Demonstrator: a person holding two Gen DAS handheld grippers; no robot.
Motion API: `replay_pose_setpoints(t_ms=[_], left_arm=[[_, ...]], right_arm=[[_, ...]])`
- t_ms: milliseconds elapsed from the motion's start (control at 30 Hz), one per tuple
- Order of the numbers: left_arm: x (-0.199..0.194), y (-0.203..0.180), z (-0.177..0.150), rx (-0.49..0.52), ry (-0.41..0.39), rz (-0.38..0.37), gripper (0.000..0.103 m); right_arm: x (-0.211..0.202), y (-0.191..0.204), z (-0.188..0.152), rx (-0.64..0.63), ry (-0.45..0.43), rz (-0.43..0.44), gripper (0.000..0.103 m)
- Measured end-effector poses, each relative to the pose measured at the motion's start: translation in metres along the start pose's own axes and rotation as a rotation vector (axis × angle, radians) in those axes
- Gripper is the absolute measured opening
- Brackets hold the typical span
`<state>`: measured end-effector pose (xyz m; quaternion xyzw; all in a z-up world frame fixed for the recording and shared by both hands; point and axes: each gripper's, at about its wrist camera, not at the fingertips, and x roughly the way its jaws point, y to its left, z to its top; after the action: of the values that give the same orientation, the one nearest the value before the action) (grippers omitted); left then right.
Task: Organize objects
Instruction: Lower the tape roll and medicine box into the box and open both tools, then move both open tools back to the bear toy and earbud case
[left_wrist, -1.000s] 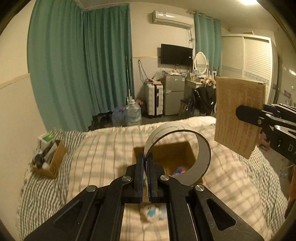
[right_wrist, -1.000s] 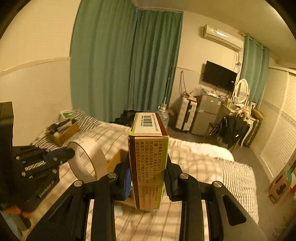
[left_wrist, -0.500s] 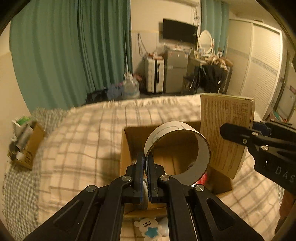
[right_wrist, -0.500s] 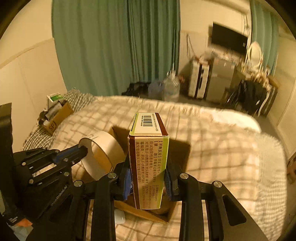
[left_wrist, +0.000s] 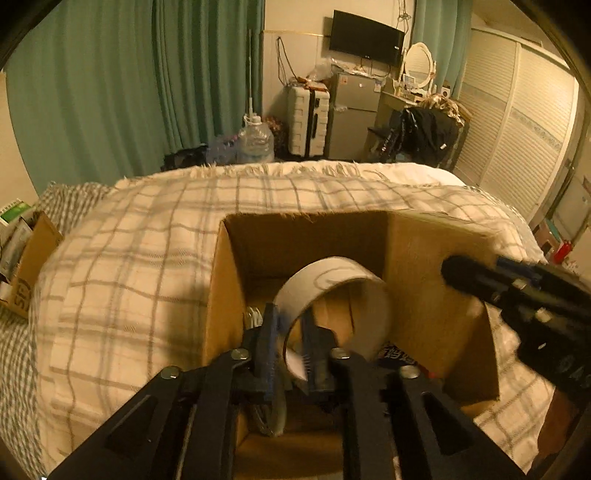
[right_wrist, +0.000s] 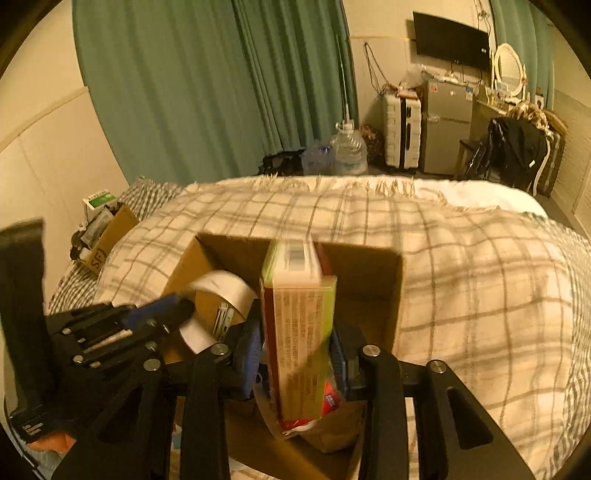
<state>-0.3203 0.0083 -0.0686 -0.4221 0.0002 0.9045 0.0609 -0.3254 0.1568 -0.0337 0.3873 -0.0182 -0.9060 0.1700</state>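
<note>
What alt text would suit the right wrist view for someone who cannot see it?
A handheld right tool, jaws just opening, lowers a green-and-red carton into an open cardboard box on a plaid blanket. Beside it, the left tool brings a tape roll.

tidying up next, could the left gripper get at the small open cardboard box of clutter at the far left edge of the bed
Probably yes: the small cardboard box sits in the open on the bed, nothing before it. But the left gripper hangs over the big box with the tape roll between its jaws.

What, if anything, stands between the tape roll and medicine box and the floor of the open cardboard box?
Nothing visible blocks them. The tape roll and medicine box are already inside the open cardboard box, both grippers' jaws having just been opening around them.
</note>
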Motion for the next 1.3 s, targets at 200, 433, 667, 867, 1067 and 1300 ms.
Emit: replay_pose_setpoints(t_ms=[200,433,667,867,1067,1300], left_arm=[[-0.031,-0.005,-0.007,0.012,-0.029,0.021,0.064],[-0.097,-0.003,-0.013,0.001,-0.089,0.005,0.087],[-0.165,0.002,-0.038,0.015,-0.191,0.019,0.099],[-0.197,0.007,-0.074,0.013,-0.248,0.065,0.103],[-0.185,0.008,-0.109,-0.054,-0.301,0.128,0.103],[-0.145,0.011,-0.146,-0.075,-0.296,0.182,0.103]], right_arm=[[-0.04,0.006,0.007,-0.025,-0.062,-0.06,0.054],[-0.103,0.031,-0.001,-0.123,-0.115,-0.206,0.066],[-0.17,0.049,-0.028,-0.137,-0.183,-0.286,0.087],[-0.195,0.06,-0.066,-0.138,-0.2,-0.334,0.095],[-0.184,0.053,-0.098,-0.092,-0.238,-0.334,0.103],[-0.149,0.043,-0.138,-0.077,-0.251,-0.332,0.103]])
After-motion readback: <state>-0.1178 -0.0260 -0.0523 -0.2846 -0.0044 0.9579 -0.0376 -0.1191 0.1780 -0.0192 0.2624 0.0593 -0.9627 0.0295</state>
